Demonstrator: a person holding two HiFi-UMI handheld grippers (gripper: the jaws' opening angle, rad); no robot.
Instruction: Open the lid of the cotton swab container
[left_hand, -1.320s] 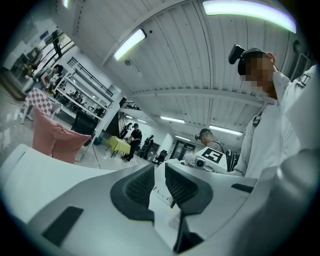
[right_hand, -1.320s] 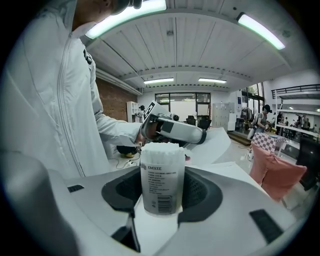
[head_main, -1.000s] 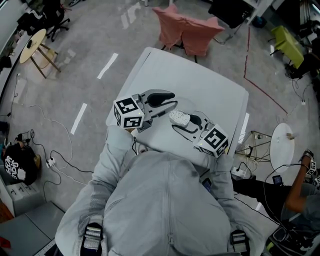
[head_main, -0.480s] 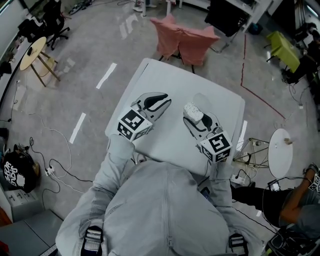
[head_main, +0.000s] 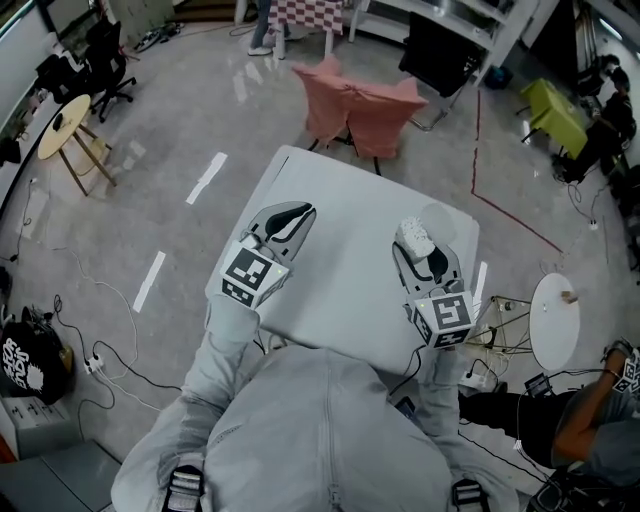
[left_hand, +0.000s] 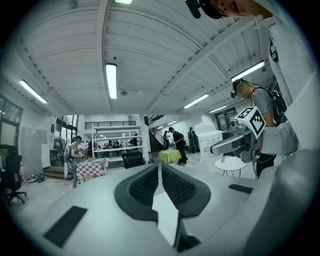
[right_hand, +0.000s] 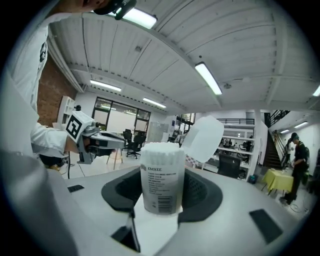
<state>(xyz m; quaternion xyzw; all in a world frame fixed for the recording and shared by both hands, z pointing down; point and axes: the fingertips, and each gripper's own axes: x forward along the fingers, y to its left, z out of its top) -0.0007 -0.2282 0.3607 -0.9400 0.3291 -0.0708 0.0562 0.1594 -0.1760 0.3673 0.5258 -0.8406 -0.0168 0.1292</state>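
Head view: two grey-sleeved arms reach forward over the white table (head_main: 350, 250). Left gripper (head_main: 298, 211), centre left, has just been closing its jaws, now nearly together, empty. Right gripper (head_main: 424, 252), centre right, clamps the cotton swab container (head_main: 414, 238); it stands upright, mouth upward, lid (right_hand: 202, 139) swung open upper right.

White tabletop (head_main: 350, 265) stood on grey floor (head_main: 180, 120). Pink-covered chair (head_main: 355, 105) behind it. Small round white table (head_main: 556, 322) at right.
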